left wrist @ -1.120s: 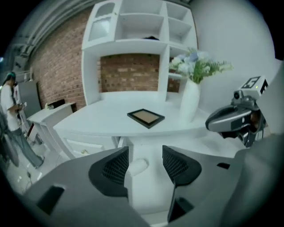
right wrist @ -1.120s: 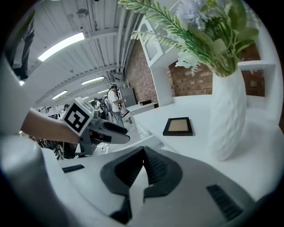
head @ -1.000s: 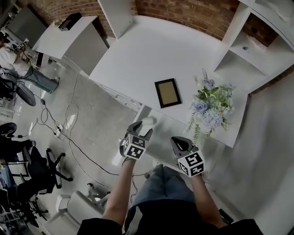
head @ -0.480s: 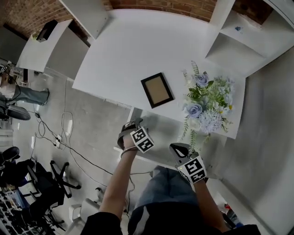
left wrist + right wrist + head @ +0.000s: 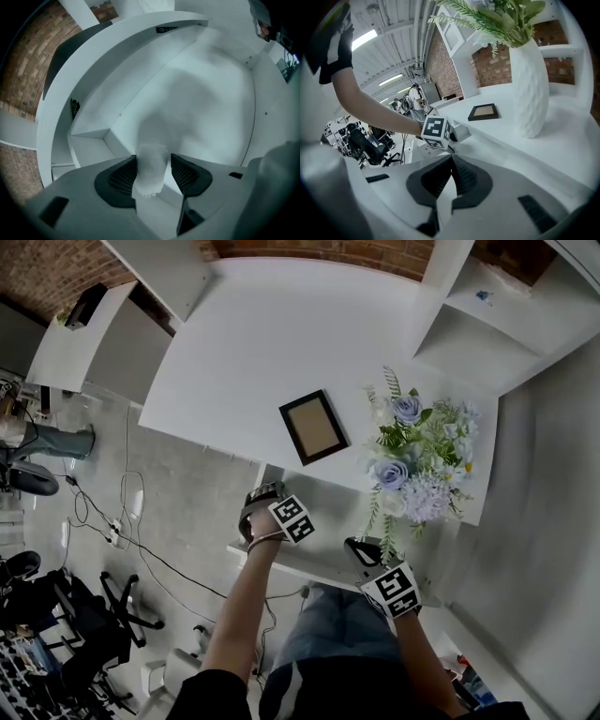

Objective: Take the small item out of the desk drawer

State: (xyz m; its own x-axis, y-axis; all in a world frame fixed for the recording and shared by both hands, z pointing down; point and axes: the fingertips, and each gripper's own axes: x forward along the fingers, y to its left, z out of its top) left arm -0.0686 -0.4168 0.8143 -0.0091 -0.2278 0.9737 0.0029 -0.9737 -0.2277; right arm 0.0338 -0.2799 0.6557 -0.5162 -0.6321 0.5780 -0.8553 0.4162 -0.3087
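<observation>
The white desk drawer (image 5: 328, 512) stands pulled out under the desk's front edge. My left gripper (image 5: 261, 504) is at the drawer's left end, its marker cube turned to the right. In the left gripper view its jaws (image 5: 151, 169) are shut on a small white item (image 5: 151, 168) with a frayed lower edge, above the bare white drawer floor (image 5: 206, 103). My right gripper (image 5: 356, 544) hovers at the drawer's front right. Its jaws (image 5: 451, 163) are shut with nothing between them. The left gripper's cube (image 5: 436, 132) shows ahead of them.
On the white desk (image 5: 281, 343) lie a dark picture frame (image 5: 314, 427) and a white vase of blue flowers (image 5: 412, 465), just behind the drawer. In the right gripper view the vase (image 5: 529, 89) stands close on the right. Office chairs and cables (image 5: 112, 512) sit on the floor at left.
My left gripper has turned, its cube now facing right, and moved to the drawer's left end. The right gripper has barely moved. The head view has shifted slightly.
</observation>
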